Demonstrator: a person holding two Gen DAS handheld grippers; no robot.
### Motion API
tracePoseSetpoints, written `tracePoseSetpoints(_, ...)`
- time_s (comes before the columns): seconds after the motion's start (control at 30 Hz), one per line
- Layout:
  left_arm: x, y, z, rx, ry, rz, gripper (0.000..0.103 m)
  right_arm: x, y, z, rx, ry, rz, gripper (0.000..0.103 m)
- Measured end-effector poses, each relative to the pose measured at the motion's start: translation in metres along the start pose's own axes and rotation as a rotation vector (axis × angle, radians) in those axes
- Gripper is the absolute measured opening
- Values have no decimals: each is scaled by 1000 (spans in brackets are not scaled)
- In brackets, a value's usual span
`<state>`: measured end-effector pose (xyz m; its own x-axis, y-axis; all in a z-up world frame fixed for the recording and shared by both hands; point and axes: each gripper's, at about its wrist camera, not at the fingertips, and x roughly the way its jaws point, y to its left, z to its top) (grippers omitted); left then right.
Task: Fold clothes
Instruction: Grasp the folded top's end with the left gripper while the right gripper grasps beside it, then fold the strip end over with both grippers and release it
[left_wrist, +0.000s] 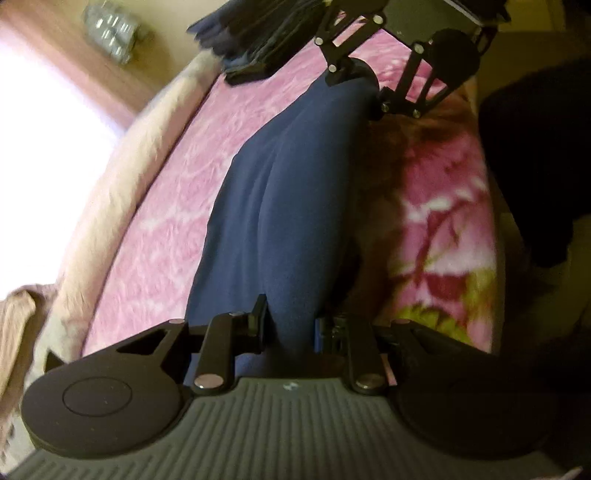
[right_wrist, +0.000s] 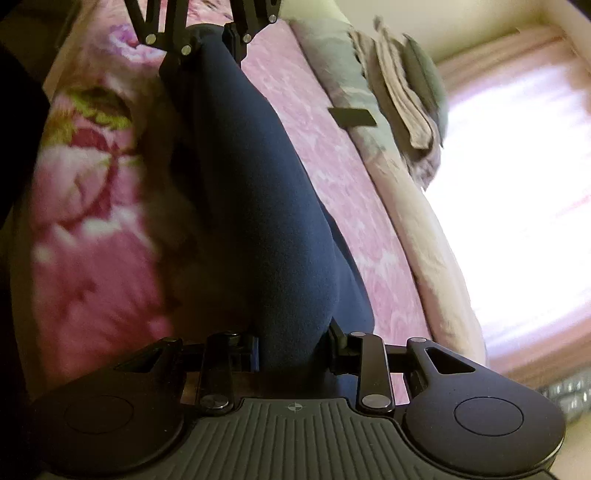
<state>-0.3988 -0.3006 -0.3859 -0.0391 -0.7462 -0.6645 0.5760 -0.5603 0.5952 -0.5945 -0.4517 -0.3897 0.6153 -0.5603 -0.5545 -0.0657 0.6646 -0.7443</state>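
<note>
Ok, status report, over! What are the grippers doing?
Left gripper and right gripper each clamp one end of the navy blue cloth, stretched over the pink floral blanket. Nothing blocking.

Garment stretched between two grippers above the bed.

The garment (left_wrist: 288, 206) runs from the left gripper (left_wrist: 290, 325) to the right gripper (left_wrist: 360, 88), over the bedspread (left_wrist: 177, 206). A stack of folded clothes (left_wrist: 258, 33) sits beyond on the bedspread. A rolled quilt (right_wrist: 413, 221) lies along the bed's window side, with folded cloths (right_wrist: 402, 92) on it.
</note>
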Motion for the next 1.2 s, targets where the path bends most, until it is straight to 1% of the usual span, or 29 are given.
tracePoseSetpoints(0.03, -3, -5, -5, 28, -6, 10, 19, -4, 4, 4, 15, 8, -1, 31)
tracePoseSetpoints(0.13, -10, -17, -14, 69, -2, 45, 20, -17, 22, 14, 30, 18, -16, 31)
tracePoseSetpoints(0.2, -13, -26, -18, 68, 14, 60, 20, -26, 36, 19, 14, 22, -28, 31)
tracePoseSetpoints(0.27, -15, -38, -19, 64, 54, 64, 24, -33, 49, 23, -4, 37, -34, 35)
tracePoseSetpoints(0.3, -16, -42, -18, 37, 75, 55, 24, -37, 54, 24, -7, 49, -39, 37)
tracePoseSetpoints(0.4, -24, -50, -13, -68, 132, 27, 28, -47, 69, 27, -15, 84, -56, 47)
tracePoseSetpoints(0.43, -30, -49, -12, -98, 143, 26, 29, -54, 70, 27, 1, 86, -61, 59)
tracePoseSetpoints(0.47, -38, -45, -11, -136, 137, 26, 29, -64, 70, 27, 25, 85, -65, 71)
tracePoseSetpoints(0.5, -46, -41, -10, -176, 129, 25, 29, -74, 67, 26, 58, 78, -70, 76)
tracePoseSetpoints(0.53, -55, -37, -9, -215, 122, 25, 29, -85, 63, 24, 94, 69, -75, 78)
tracePoseSetpoints(0.57, -63, -33, -8, -254, 114, 24, 29, -94, 56, 22, 149, 65, -73, 78)
tracePoseSetpoints(0.6, -68, -27, -5, -280, 103, 30, 29, -98, 45, 17, 230, 66, -67, 78)
tracePoseSetpoints(0.67, -69, -19, 4, -300, 88, 35, 29, -104, 20, 5, 407, 70, -53, 78)
tracePoseSetpoints(0.7, -68, -14, 8, -309, 81, 37, 29, -105, 5, -4, 525, 65, -27, 78)
tracePoseSetpoints(0.77, -58, -8, 23, -315, 63, 23, 30, -104, -22, -25, 781, 38, 50, 78)
tracePoseSetpoints(0.87, -39, 2, 41, -306, 28, -9, 34, -101, -51, -64, 1166, -34, 201, 78)
tracePoseSetpoints(0.9, -31, 6, 44, -307, 17, -21, 35, -98, -57, -74, 1259, -59, 251, 78)
tracePoseSetpoints(0.97, -16, 14, 53, -315, 1, -51, 37, -89, -63, -91, 1383, -96, 347, 78)
tracePoseSetpoints(1.0, -8, 17, 57, -320, -2, -65, 37, -83, -67, -97, 1423, -112, 388, 78)
tracePoseSetpoints(1.1, 15, 27, 67, -331, 0, -98, 39, -63, -75, -113, 1507, -130, 471, 77)
tracePoseSetpoints(1.13, 19, 31, 68, -335, 0, -109, 39, -55, -78, -116, 1529, -129, 503, 70)
tracePoseSetpoints(1.17, 25, 33, 70, -335, 2, -118, 40, -46, -80, -119, 1550, -127, 537, 56)
tracePoseSetpoints(1.2, 28, 35, 71, -332, 5, -127, 40, -38, -81, -120, 1568, -113, 566, 51)
